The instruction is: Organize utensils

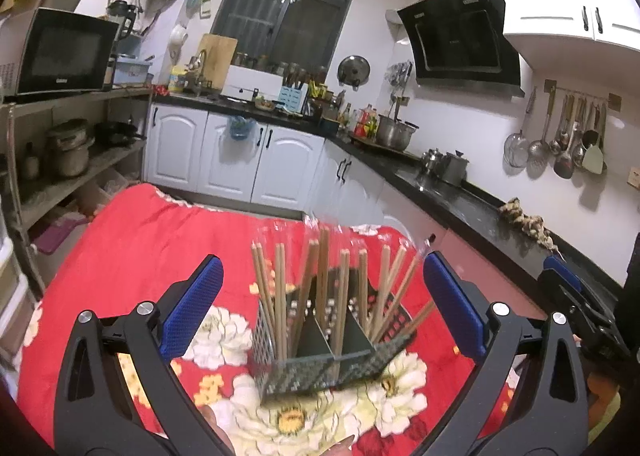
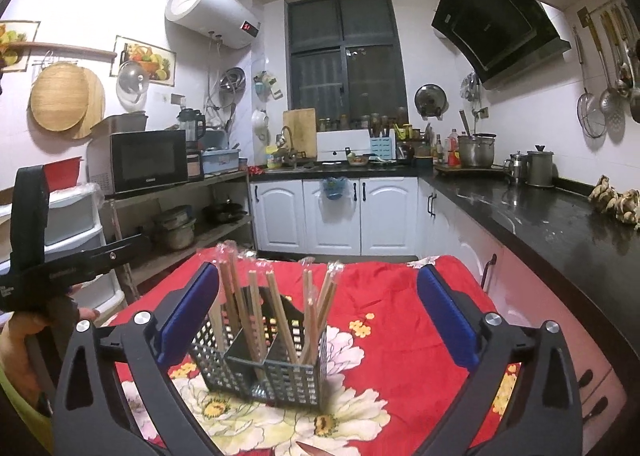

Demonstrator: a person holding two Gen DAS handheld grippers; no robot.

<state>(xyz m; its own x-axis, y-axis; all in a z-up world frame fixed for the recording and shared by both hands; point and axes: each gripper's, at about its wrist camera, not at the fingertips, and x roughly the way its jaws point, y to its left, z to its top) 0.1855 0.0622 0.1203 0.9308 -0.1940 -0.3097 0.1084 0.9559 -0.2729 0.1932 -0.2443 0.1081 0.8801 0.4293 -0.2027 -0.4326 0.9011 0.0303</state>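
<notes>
My left gripper [image 1: 322, 306] is sitting closest to the camera, and its two blue pads [image 1: 192, 306] are spreading wide apart with nothing between them touching. I am looking past them at a dark basket [image 1: 320, 352] full of holes. It is standing on a red cloth with big white flowers [image 1: 132, 248], and it is looking tilted from this side. Wooden chopsticks [image 1: 340, 288] are poking up out of it, leaning in different ways. Some are wearing clear plastic sleeves at the top.

My right gripper [image 2: 318, 318] is also opening wide and holding nothing. The basket [image 2: 264, 368] is sitting between its pads but not touching them. I am seeing walls inside the basket splitting it into parts, and the chopsticks [image 2: 276, 316] are standing in more than one part. I cannot tell how many are in each.

At the left edge of the right view, my other gripper [image 2: 36, 240] is showing, apart from the basket. A black counter [image 2: 560, 224] is running along the right side.
</notes>
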